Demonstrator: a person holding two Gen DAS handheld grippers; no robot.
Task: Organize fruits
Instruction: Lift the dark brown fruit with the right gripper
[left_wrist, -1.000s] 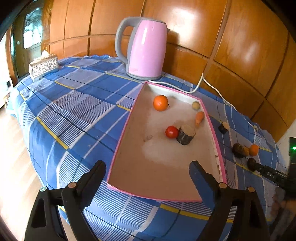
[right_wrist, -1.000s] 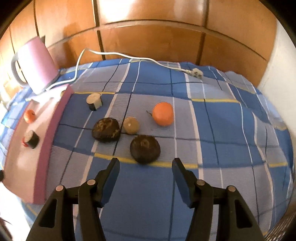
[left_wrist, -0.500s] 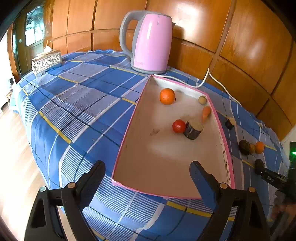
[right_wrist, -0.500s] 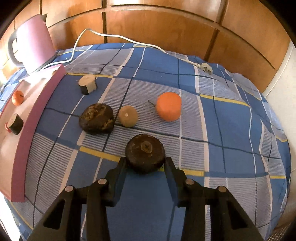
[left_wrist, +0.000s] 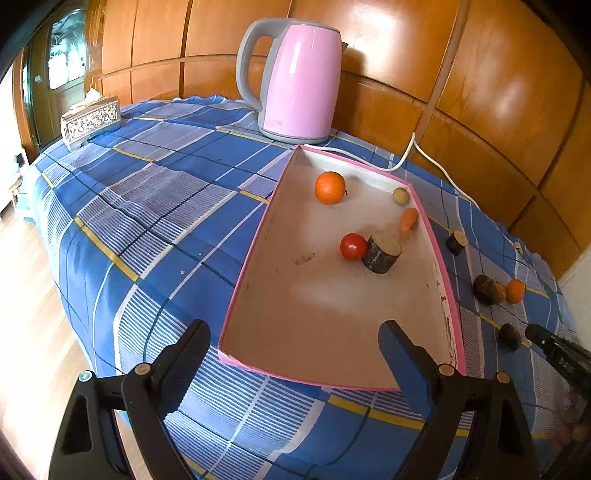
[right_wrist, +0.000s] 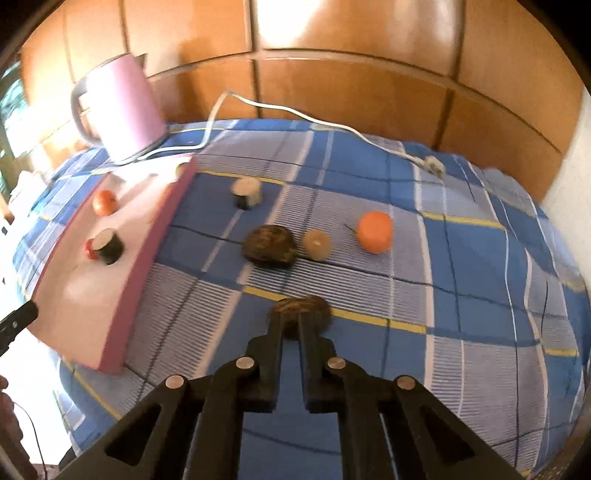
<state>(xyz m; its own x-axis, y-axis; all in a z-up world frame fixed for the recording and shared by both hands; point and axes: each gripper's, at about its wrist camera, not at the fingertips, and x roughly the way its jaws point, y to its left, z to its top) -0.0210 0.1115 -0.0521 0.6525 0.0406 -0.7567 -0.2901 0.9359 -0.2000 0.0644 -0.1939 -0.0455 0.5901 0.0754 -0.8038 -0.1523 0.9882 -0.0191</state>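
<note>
Right gripper (right_wrist: 291, 325) has its jaws nearly together, pinched on a dark brown round fruit (right_wrist: 300, 314) that bulges out past both fingers; whether the fruit rests on the desk (right_wrist: 461, 295) or is just clear of its blue checked cloth cannot be told. Its jaws have just been closing, with this fruit between them. Beyond it on the cloth lie a second dark brown fruit (right_wrist: 269, 246), a small beige round one (right_wrist: 317, 244) just beside that, an orange fruit (right_wrist: 375, 232) further right, and a short dark-skinned cylinder with a pale cut face (right_wrist: 246, 192) near the pink-rimmed tray (left_wrist: 452, 295). Left gripper (left_wrist: 293, 345) hangs with jaws wide apart and nothing between them, over the near end of the tray. In the tray are an orange (left_wrist: 330, 187), a red tomato (left_wrist: 353, 246) touching a dark cut cylinder (left_wrist: 382, 252), a small carrot (left_wrist: 408, 218) and a beige ball (left_wrist: 400, 195). A pink kettle (left_wrist: 301, 81) stands behind the tray, its white cord (left_wrist: 413, 147) trailing along the wooden wall.
</note>
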